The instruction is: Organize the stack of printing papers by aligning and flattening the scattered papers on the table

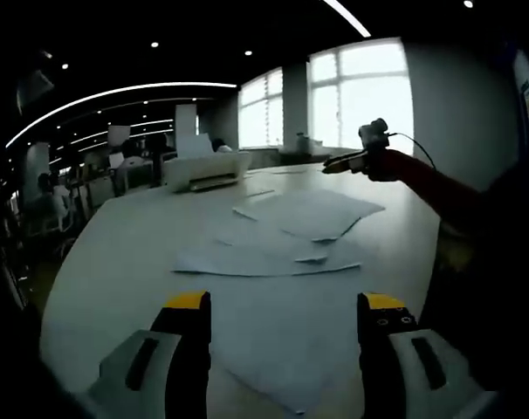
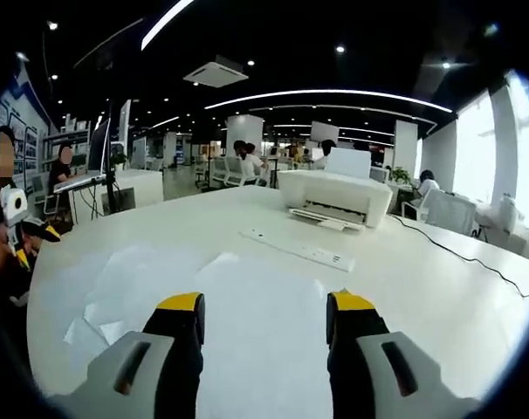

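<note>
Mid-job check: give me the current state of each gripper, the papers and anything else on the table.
left gripper: open, above a sheet, holding nothing
right gripper: open, empty, over the sheets
papers: scattered, overlapping, not aligned
printer: upright at the far side of the table, a sheet in its tray
power strip: lying flat in front of the printer

Papers (image 1: 282, 253), centre of the left gripper view: thin matt white sheets. Tabletop (image 2: 439, 279): smooth white surface with a faint sheen. Printer (image 2: 334, 196), upper centre of the right gripper view: white plastic, slightly glossy. Tongs (image 2: 263, 316): black plastic-looking jaws with yellow tips, grey housing.
</note>
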Motion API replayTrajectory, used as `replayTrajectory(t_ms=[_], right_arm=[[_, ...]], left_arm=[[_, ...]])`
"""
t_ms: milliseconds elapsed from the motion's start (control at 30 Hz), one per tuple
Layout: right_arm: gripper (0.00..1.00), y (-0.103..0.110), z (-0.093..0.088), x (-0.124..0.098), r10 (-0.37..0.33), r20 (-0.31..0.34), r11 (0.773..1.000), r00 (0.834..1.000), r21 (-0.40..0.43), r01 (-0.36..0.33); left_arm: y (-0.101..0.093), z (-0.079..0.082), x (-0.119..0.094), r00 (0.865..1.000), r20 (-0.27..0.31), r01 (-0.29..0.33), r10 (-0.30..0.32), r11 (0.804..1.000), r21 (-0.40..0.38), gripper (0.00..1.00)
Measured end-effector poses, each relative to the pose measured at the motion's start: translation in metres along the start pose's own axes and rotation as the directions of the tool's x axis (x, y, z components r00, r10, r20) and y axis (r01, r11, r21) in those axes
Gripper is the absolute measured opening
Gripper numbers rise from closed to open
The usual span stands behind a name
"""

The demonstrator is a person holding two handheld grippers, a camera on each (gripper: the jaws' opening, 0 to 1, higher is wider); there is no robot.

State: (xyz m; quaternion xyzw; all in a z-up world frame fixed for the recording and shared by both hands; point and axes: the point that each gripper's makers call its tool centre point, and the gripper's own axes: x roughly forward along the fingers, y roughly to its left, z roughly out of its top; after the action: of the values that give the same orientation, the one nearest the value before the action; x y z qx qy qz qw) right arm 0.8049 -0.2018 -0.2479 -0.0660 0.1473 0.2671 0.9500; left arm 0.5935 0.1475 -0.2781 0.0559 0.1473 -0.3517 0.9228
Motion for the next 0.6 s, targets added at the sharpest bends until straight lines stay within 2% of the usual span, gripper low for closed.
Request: replayTrajectory(t_ms=[167,300,500,600], right_arm=[[0.52,0.003,0.007,0.003,0.001,0.011,1.0,1.0,-0.007,-0.001],[0.52,0.006,0.008,0.009,-0.001,0.01,1.0,1.0,-0.017,0.001],[0.52,0.009,-0.001,0.02,-0.001,-0.018,1.0,1.0,-0.02,0.0],[0.53,0.006,0.001,0.021,-0.012,-0.007,1.0,1.0,-0.009,0.012]], left_arm=[[0.0,0.004,-0.001,1.0,0.012,0.001,-0.001,1.0,0.007,0.71],[0.003,-0.002,-0.003,1.0,0.008,0.004,-0.004,1.0,0.004,0.71],[0.006,-0.014,-0.006,1.0,0.0,-0.012,0.012,1.0,-0.014,0.71],[0.005,-0.016,-0.008,1.0,0.002,-0.013,0.013,1.0,-0.024,0.71]])
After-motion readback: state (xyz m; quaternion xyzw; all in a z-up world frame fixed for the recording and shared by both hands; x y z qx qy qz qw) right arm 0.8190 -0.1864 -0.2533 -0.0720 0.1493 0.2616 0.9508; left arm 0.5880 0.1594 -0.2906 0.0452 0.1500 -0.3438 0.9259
